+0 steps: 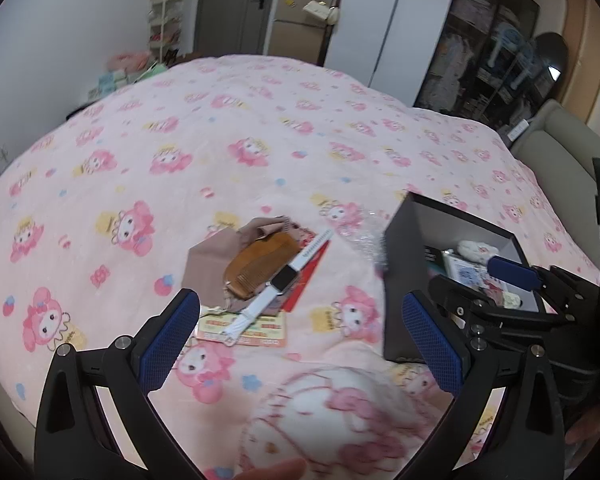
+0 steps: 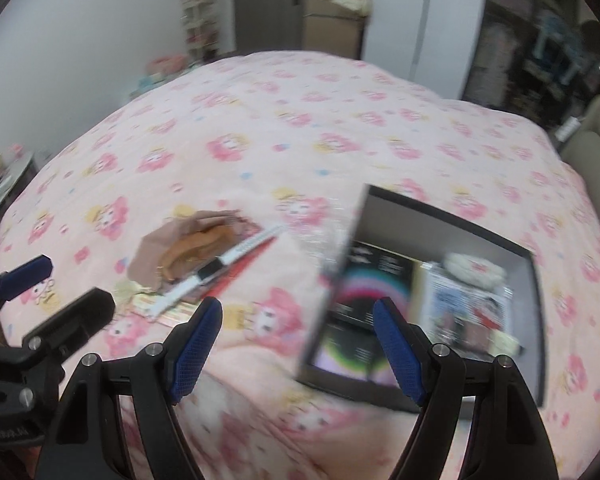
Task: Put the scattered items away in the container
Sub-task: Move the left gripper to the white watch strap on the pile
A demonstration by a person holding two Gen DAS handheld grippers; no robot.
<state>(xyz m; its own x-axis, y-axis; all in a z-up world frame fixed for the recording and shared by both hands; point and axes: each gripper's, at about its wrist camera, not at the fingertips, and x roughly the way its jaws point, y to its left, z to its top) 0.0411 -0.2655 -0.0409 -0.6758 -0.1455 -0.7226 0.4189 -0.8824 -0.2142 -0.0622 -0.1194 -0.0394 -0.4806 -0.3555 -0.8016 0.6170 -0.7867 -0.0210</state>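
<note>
Left wrist: one comb, one watch.

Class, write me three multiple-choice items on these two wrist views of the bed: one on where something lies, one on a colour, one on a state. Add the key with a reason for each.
1. Where does the white smartwatch lie?
A. inside the black box
B. across the wooden comb and papers on the bedspread
C. on the sofa

2. What colour are the pads of the left tool?
A. blue
B. red
C. white

3. What state is the right tool in?
A. shut on the comb
B. shut on the watch
C. open, holding nothing

Key:
1 B, the strap crosses the wooden comb beside the black box.
2 A, both pads show a blue grid.
3 C, its jaws stand wide over the bedspread and box edge.
</note>
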